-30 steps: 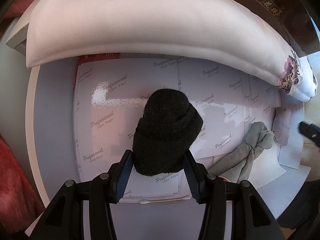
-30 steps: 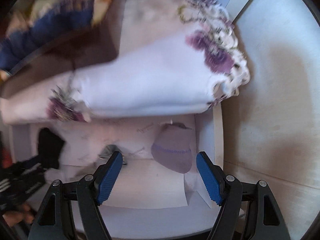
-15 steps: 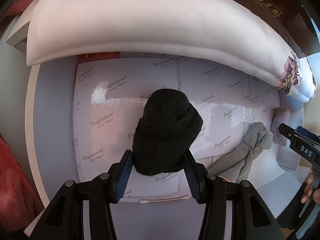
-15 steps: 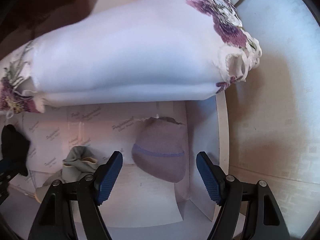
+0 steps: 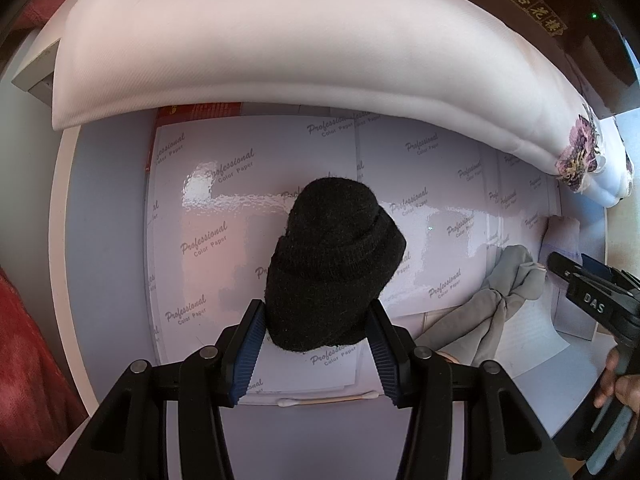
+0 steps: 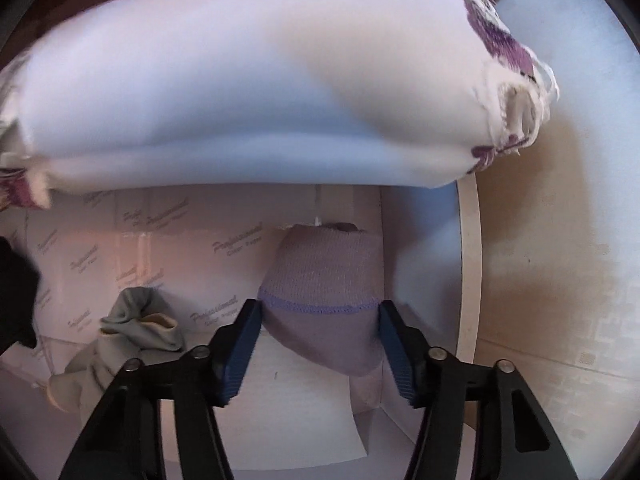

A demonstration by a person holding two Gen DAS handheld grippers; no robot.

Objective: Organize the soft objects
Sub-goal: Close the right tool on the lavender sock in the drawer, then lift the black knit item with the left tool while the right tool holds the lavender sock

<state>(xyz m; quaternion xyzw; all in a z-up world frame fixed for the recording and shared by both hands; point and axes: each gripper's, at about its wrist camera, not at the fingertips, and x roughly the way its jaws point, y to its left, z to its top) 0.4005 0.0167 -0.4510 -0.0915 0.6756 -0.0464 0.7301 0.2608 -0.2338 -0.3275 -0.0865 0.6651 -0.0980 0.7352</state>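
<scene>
A black knitted sock [image 5: 332, 268] sits between the blue pads of my left gripper [image 5: 316, 328], which is shut on it above sheets of glossy paper [image 5: 224, 216]. My right gripper [image 6: 320, 328] is open, its pads either side of a mauve sock with a blue band [image 6: 324, 288]; whether they touch it I cannot tell. That mauve sock also shows in the left wrist view [image 5: 562, 236], with the right gripper [image 5: 560, 264] at it. A knotted grey sock [image 5: 496, 304] lies between the two; it also shows in the right wrist view [image 6: 132, 332].
A long white pillow with purple flower trim [image 5: 304, 56] lies along the back, overhanging the paper; it fills the top of the right wrist view [image 6: 256, 96]. A cotton swab [image 5: 328, 400] lies near the front edge. Red cloth [image 5: 28, 360] is at the left. A pale floor [image 6: 560, 280] is on the right.
My right gripper has moved forward until its pads flank the mauve sock. The left gripper and the black sock have stayed in place.
</scene>
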